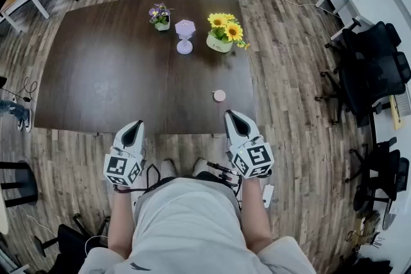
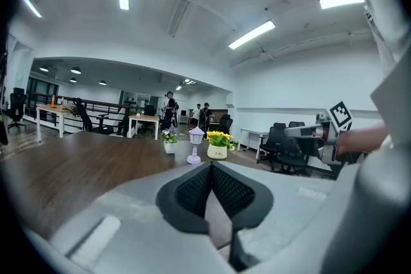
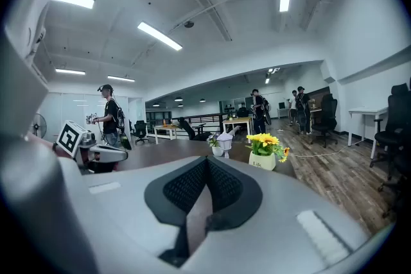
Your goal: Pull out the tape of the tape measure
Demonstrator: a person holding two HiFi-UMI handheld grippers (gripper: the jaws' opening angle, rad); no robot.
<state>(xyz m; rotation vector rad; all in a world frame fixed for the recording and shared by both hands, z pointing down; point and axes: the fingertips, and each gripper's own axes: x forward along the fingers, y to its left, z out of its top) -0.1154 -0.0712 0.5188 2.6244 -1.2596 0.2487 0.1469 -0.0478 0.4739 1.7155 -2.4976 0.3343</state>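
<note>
A small round pink-and-white tape measure (image 1: 219,95) lies on the dark wooden table (image 1: 115,74) near its front right edge. My left gripper (image 1: 133,132) hangs shut at the table's front edge, well left of the tape measure, with nothing between its jaws. My right gripper (image 1: 236,122) is shut too and empty, a short way in front of the tape measure and slightly right of it. In the left gripper view the shut jaws (image 2: 210,171) point over the table; in the right gripper view the shut jaws (image 3: 205,167) do the same. The tape measure is hidden in both gripper views.
At the table's far side stand a small pot of purple flowers (image 1: 160,16), a lilac lantern ornament (image 1: 185,35) and a pot of sunflowers (image 1: 224,32). Black office chairs (image 1: 369,67) crowd the right side. Several people (image 3: 260,109) stand farther back in the room.
</note>
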